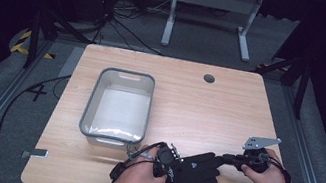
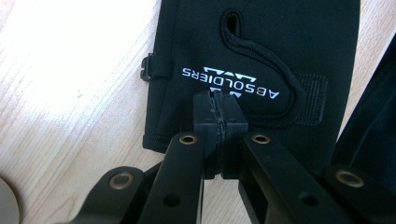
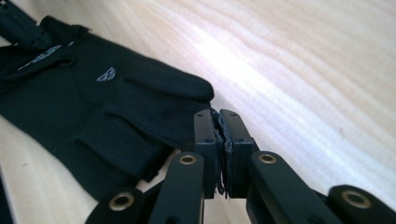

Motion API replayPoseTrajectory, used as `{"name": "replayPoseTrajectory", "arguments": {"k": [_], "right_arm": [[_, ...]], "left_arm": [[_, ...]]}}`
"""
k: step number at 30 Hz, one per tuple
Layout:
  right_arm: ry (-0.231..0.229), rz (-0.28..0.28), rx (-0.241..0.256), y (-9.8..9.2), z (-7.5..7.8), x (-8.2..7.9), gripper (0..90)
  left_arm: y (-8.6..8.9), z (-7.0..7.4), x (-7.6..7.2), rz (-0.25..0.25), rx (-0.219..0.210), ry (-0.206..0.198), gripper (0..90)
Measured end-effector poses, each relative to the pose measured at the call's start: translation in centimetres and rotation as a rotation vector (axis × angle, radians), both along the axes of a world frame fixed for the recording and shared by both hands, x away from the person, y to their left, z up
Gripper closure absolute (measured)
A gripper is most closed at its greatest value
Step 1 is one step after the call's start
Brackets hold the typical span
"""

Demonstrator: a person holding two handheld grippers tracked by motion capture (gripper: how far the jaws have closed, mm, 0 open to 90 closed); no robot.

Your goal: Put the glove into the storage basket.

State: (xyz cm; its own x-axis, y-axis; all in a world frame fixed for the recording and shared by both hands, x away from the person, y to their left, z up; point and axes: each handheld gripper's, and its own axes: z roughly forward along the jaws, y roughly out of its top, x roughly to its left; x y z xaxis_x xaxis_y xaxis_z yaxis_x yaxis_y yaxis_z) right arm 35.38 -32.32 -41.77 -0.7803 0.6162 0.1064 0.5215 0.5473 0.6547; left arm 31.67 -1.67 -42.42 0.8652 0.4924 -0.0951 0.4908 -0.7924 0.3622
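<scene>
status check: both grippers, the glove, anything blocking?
Left gripper shut on black glove at cuff. Right gripper shut at its fingertip end. Glove flat on table. Grey bin apart, nothing blocking.

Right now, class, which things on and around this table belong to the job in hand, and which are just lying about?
In the job:
black glove
left tool, shut on the glove's cuff
right tool, shut at the glove's fingers

Lying about:
grey bin
table
metal frame on the floor behind
</scene>
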Motion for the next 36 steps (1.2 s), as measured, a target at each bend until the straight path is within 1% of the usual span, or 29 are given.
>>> {"name": "replayPoseTrajectory", "arguments": {"k": [2,5,7,8,10,12,16,17,18,19,21,23,26,28,29,30,33,36], "right_arm": [[0.000,-0.004,-0.007,0.2,-0.4,0.4,86.8],[0.018,-0.017,-0.009,0.3,-1.6,1.0,85.3],[0.027,-0.020,-0.010,0.3,-2.3,1.2,81.3],[0.021,-0.024,0.004,0.3,-2.5,1.3,78.8],[0.000,-0.033,0.015,0.2,-2.3,1.3,76.1],[-0.022,-0.038,0.028,0.0,-1.9,1.2,75.2],[-0.035,-0.045,0.042,-0.5,-1.4,1.0,74.4],[-0.035,-0.047,0.042,-0.6,-1.2,0.9,74.2],[-0.035,-0.048,0.044,-0.7,-1.1,0.9,74.1],[-0.035,-0.049,0.046,-0.8,-1.0,0.8,74.0],[-0.036,-0.053,0.048,-0.9,-0.8,0.8,73.4],[-0.041,-0.060,0.050,-1.1,-0.7,0.8,72.7],[-0.042,-0.071,0.051,-1.5,-0.6,0.8,72.3],[-0.038,-0.079,0.055,-1.8,-0.6,0.9,71.9],[-0.041,-0.083,0.055,-1.9,-0.6,0.9,71.6],[-0.038,-0.089,0.058,-2.0,-0.6,0.9,70.9],[-0.035,-0.098,0.060,-2.3,-0.6,0.9,69.6],[-0.034,-0.107,0.064,-2.6,-0.6,0.8,68.4]], "left_arm": [[0.0,0.0,0.0,-0.002,0.004,0.001,88.2],[0.0,0.1,-0.1,-0.002,0.010,-0.001,86.6],[0.1,0.2,-0.1,0.000,0.001,-0.003,83.6],[0.2,0.3,-0.1,0.002,-0.004,-0.007,83.1],[0.4,0.6,-0.1,0.011,-0.016,-0.014,81.1],[0.7,1.1,-0.1,0.020,-0.030,-0.023,80.0],[0.9,1.9,-0.1,0.036,-0.084,-0.044,72.9],[0.8,2.0,-0.1,0.039,-0.102,-0.043,71.3],[0.8,2.2,-0.1,0.037,-0.108,-0.041,68.9],[0.6,2.2,0.0,0.041,-0.124,-0.036,67.3],[0.3,2.3,0.2,0.037,-0.136,-0.034,63.9],[-0.1,2.4,0.3,0.033,-0.157,-0.024,59.6],[-0.8,2.5,0.5,0.017,-0.171,-0.010,56.0],[-1.2,2.6,0.7,0.017,-0.188,-0.006,54.8],[-1.3,2.7,0.8,0.009,-0.186,-0.010,54.4],[-1.5,2.8,0.8,0.012,-0.187,-0.008,53.7],[-1.9,2.8,1.1,0.014,-0.201,-0.006,52.8],[-2.5,2.5,1.4,0.000,-0.202,-0.010,51.3]]}}
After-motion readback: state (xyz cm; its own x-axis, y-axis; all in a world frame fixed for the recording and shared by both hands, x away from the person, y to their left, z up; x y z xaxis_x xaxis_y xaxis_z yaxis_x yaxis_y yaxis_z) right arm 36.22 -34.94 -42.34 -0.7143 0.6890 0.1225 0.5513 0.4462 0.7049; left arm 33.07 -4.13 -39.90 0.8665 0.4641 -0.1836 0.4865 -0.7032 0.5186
